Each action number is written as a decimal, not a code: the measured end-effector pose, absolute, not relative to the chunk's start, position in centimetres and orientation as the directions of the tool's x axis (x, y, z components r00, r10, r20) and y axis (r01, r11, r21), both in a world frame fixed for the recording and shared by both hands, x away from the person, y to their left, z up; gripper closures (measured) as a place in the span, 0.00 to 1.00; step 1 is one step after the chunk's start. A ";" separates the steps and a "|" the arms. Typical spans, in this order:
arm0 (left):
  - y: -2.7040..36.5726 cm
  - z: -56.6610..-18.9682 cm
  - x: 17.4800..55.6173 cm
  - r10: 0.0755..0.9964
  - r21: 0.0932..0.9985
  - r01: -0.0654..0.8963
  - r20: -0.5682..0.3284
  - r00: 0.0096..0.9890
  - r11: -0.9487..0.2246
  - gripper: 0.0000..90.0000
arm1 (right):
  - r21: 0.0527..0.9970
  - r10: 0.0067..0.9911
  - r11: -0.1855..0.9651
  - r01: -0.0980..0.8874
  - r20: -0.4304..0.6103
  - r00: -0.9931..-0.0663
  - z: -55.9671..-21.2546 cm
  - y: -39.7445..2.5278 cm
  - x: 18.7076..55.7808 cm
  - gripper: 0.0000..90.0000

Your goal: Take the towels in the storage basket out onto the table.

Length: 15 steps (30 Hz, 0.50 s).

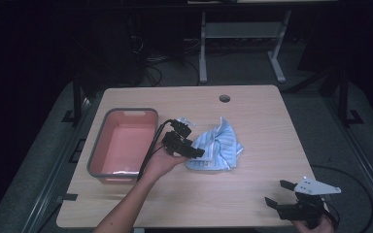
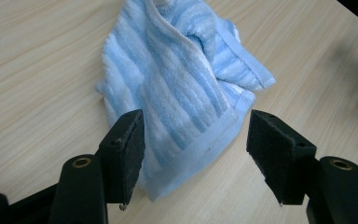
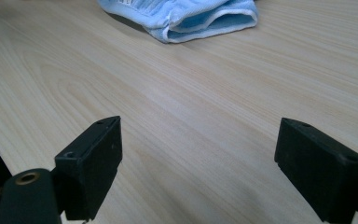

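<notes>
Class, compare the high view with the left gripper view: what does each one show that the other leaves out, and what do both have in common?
High view alone: the pink bin left of the towel, the person's forearm, the right tool open near the table's front corner, and the floor beyond.
Left gripper view alone: the left tool seen close, jaws open, straddling the towel's near corner.
Both: the crumpled blue striped towel on the wooden table.

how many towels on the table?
1. The blue striped towel lies crumpled near the table's middle, right of the pink bin, with the left gripper open just over its edge. Nothing hints at another underneath.
</notes>
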<state>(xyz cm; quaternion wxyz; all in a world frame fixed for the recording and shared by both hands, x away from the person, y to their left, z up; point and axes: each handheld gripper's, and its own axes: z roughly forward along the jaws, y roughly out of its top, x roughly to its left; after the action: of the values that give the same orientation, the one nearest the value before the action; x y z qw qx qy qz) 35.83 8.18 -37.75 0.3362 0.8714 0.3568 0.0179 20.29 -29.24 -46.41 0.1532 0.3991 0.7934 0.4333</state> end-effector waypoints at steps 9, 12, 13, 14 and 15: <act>9.2 -38.2 34.7 0.630 0.593 0.603 -0.197 0.751 -0.533 0.40 | 0.807 0.766 0.311 0.502 0.100 -0.635 -46.4 -29.2 20.4 0.16; 9.5 -38.4 34.3 0.630 0.597 0.608 -0.209 0.748 -0.524 0.40 | 0.806 0.766 0.311 0.503 0.101 -0.635 -46.5 -29.1 20.4 0.16; 9.6 -38.4 34.2 0.625 0.597 0.602 -0.205 0.753 -0.530 0.40 | 0.806 0.766 0.311 0.503 0.101 -0.635 -46.5 -29.1 20.4 0.16; 9.7 -38.5 34.0 0.624 0.596 0.601 -0.203 0.754 -0.532 0.40 | 0.806 0.766 0.312 0.503 0.100 -0.635 -46.5 -29.1 20.4 0.16; 9.8 -38.5 33.9 0.621 0.596 0.598 -0.201 0.757 -0.536 0.40 | 0.806 0.766 0.314 0.502 0.098 -0.636 -46.5 -29.1 20.4 0.16</act>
<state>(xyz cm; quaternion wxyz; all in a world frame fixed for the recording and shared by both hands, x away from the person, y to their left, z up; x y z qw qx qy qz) 33.86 9.80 -38.51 0.3330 0.8763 0.3478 0.0174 20.42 -29.11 -46.45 0.1534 0.3983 0.7958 0.4296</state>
